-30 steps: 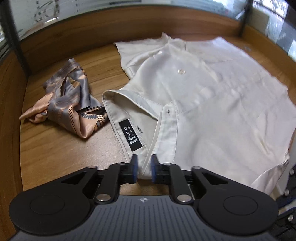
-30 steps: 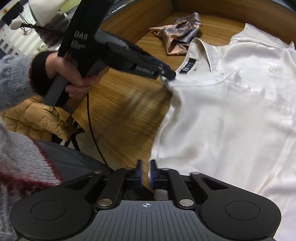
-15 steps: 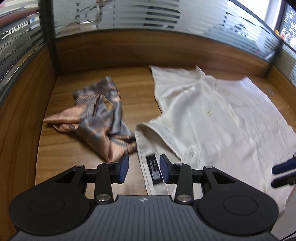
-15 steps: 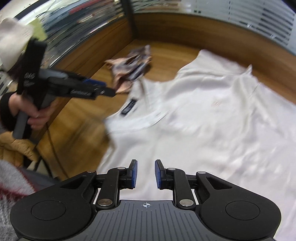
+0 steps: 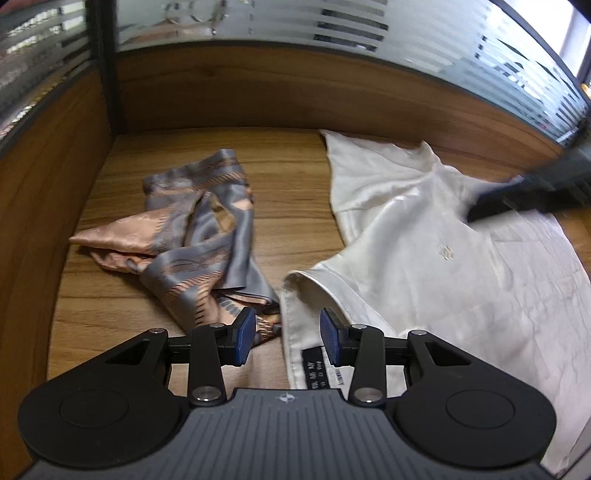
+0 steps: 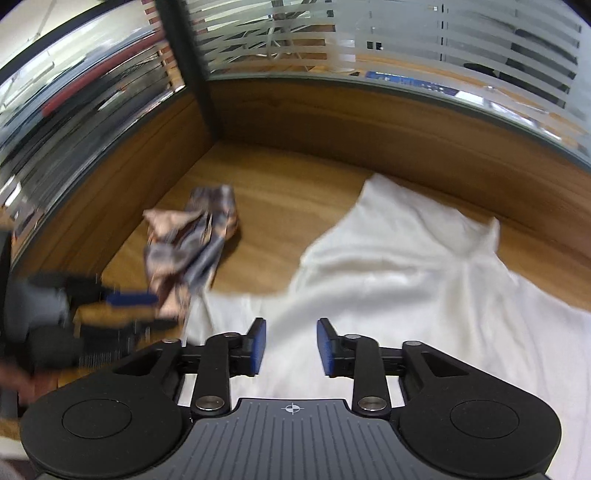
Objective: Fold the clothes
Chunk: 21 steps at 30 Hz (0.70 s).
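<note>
Your left gripper (image 5: pixel 288 336) hangs over the collar (image 5: pixel 314 295) of the cream short-sleeved shirt (image 5: pixel 443 266), its blue pads (image 5: pixel 245 334) spread apart and gripping nothing; they have just been opening, and the collar edge and the black neck label (image 5: pixel 317 369) lie below the gap, not pinched. Your right gripper (image 6: pixel 290 345) is likewise released, its pads (image 6: pixel 257 345) parted above the shirt's pale cloth (image 6: pixel 424 295), having just widened further, with no fabric caught between them. In the left wrist view its dark, blurred tip (image 5: pixel 524 192) reaches in from the right over the shirt's upper chest, near the small embroidered emblem (image 5: pixel 446 252). The shirt lies spread front-up on the wooden tabletop (image 5: pixel 288 170), collar toward you, one sleeve (image 5: pixel 362 166) stretched toward the back wall panel (image 5: pixel 295 96). Just left of the collar, touching or nearly touching it, sits a crumpled grey-and-peach patterned scarf (image 5: pixel 192 236). Frosted striped glass (image 5: pixel 332 26) runs above the panel.
</note>
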Each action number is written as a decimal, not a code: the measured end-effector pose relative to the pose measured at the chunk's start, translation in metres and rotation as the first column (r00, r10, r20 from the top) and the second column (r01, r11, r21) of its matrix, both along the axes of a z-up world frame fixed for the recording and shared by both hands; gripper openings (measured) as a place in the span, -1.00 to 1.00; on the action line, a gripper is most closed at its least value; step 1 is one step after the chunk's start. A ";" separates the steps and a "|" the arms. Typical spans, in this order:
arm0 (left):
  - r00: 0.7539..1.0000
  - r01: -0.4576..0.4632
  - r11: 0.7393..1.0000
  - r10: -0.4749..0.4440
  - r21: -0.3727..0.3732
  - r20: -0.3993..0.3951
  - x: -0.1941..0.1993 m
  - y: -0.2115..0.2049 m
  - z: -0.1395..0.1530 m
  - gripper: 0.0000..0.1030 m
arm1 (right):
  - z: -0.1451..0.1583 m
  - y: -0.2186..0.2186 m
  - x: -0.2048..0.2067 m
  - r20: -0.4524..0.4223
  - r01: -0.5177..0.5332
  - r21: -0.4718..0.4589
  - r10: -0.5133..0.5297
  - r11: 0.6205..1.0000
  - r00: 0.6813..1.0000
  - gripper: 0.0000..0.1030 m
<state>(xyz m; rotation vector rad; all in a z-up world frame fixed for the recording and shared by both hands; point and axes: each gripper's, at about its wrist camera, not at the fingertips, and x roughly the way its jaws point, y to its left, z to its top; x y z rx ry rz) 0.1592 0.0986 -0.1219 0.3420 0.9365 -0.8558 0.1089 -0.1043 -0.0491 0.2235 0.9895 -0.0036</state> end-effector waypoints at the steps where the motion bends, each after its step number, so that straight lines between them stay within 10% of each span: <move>1: 1.000 0.004 1.000 -0.004 0.005 0.003 0.000 -0.002 -0.002 -0.15 | -0.005 -0.001 0.013 -0.001 0.000 0.006 0.000 1.000 1.000 -0.35; 21: 0.998 -0.030 1.000 0.030 0.004 -0.053 0.024 -0.029 -0.033 -0.15 | -0.091 -0.017 0.147 -0.162 0.107 -0.077 -0.118 0.991 0.980 -0.51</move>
